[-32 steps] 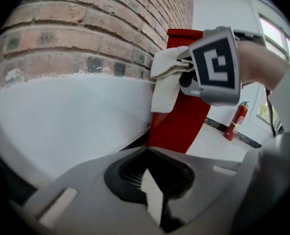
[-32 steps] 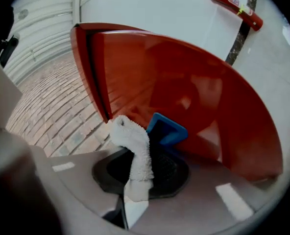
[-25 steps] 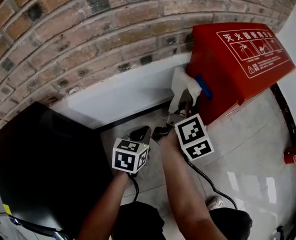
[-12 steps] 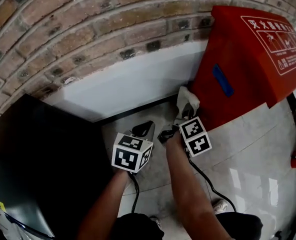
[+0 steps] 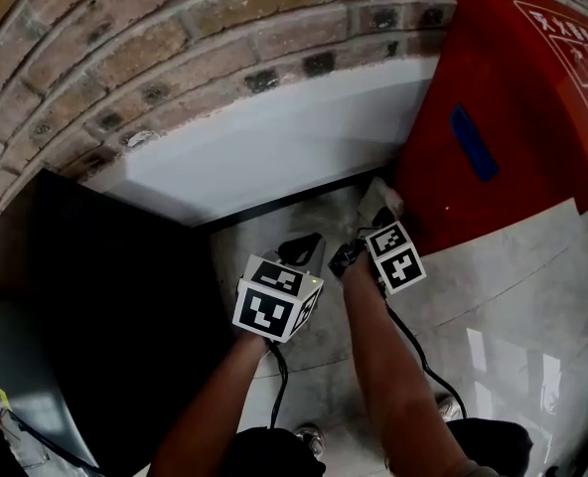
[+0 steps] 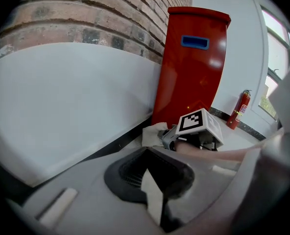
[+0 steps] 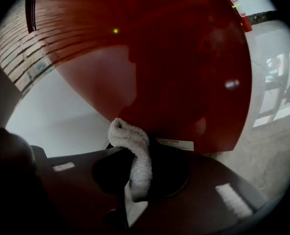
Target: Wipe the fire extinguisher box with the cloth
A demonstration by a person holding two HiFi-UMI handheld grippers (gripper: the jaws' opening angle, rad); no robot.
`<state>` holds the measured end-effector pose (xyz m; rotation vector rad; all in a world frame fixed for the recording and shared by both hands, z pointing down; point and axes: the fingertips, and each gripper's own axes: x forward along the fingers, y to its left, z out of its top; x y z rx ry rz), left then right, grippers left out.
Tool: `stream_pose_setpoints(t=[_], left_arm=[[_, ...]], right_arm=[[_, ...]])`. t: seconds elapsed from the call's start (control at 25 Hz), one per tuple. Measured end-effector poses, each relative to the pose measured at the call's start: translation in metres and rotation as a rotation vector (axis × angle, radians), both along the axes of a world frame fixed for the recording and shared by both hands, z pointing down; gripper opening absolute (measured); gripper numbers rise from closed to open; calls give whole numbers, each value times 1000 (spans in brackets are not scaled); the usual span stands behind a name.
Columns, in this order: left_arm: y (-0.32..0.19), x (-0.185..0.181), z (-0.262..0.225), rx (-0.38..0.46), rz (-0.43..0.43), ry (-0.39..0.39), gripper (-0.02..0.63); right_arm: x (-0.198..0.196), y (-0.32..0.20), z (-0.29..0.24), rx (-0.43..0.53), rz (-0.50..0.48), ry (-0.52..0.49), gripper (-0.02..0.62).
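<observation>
Currently: right gripper (image 5: 371, 235) jaws clamped on white cloth (image 7: 133, 153), low beside red fire extinguisher box (image 5: 513, 147) at 2 o'clock. Left gripper (image 5: 300, 252), at its 9 o'clock, jaws together, empty. Risk: narrow pinch; dragging may pull cloth free.

Soft daylight, fisheye warp w/ dark vignette at edges.
</observation>
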<state>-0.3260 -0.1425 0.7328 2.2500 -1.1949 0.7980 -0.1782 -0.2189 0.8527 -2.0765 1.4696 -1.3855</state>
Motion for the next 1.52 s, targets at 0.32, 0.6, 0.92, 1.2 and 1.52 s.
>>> stream_pose_setpoints(t=[0.32,0.6,0.92,1.2,1.52], left_arm=[[6,12,-1,-27,32,-42,0],[31,48,-25,-19,120,-87,0],[60,64,-89,-12,179,-118,0],[84,92,-199,70,250,-88,0],[106,120,-385,190,270,38,0]], right_arm=[[23,63,18,-126,5,14,75],[55,115,-8,-143,-105,102,75],[158,143,-100,-151,-244,393,75],[183,156,-253,-32,-423,568,75],[128,189,-483,194,-612,645,78]])
